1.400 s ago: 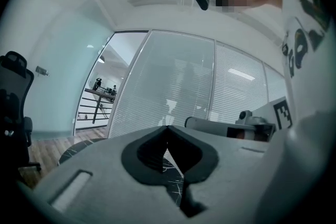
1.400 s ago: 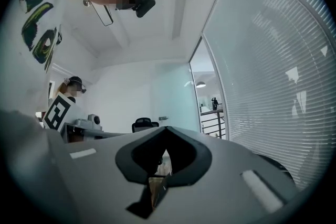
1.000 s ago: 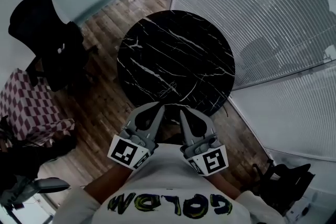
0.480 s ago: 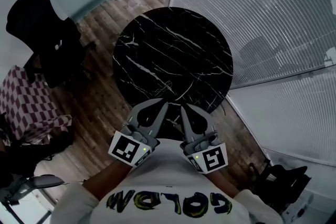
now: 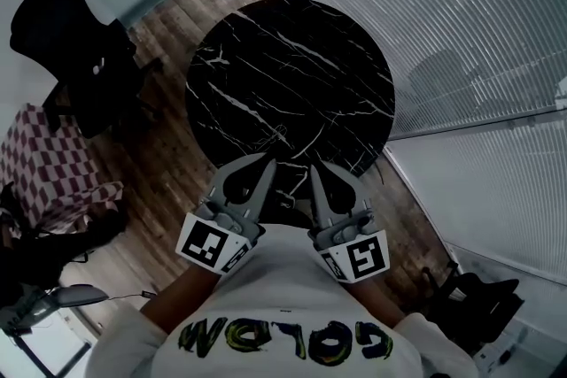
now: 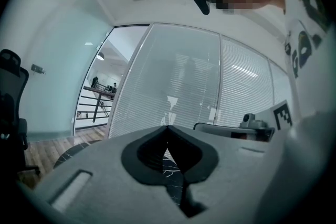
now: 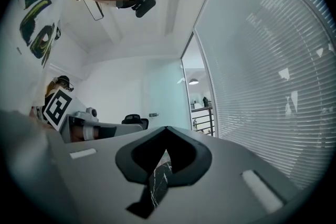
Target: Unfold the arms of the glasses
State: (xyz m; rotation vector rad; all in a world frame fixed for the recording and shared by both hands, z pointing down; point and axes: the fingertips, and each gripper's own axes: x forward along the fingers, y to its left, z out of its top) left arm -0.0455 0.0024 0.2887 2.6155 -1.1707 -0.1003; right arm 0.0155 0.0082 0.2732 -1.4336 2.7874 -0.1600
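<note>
At lower centre, left gripper (image 5: 264, 164) and right gripper (image 5: 316, 171): jaws together, empty, parked short of the glasses (image 5: 275, 136) on the bench (image 5: 354, 66), probably pre-approach.

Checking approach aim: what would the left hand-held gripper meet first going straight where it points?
Probably the thin-framed glasses on the round black marble table, lying just ahead of the shut left hand-held gripper. Height is unclear; held level above the tabletop, it might pass over them.
</note>
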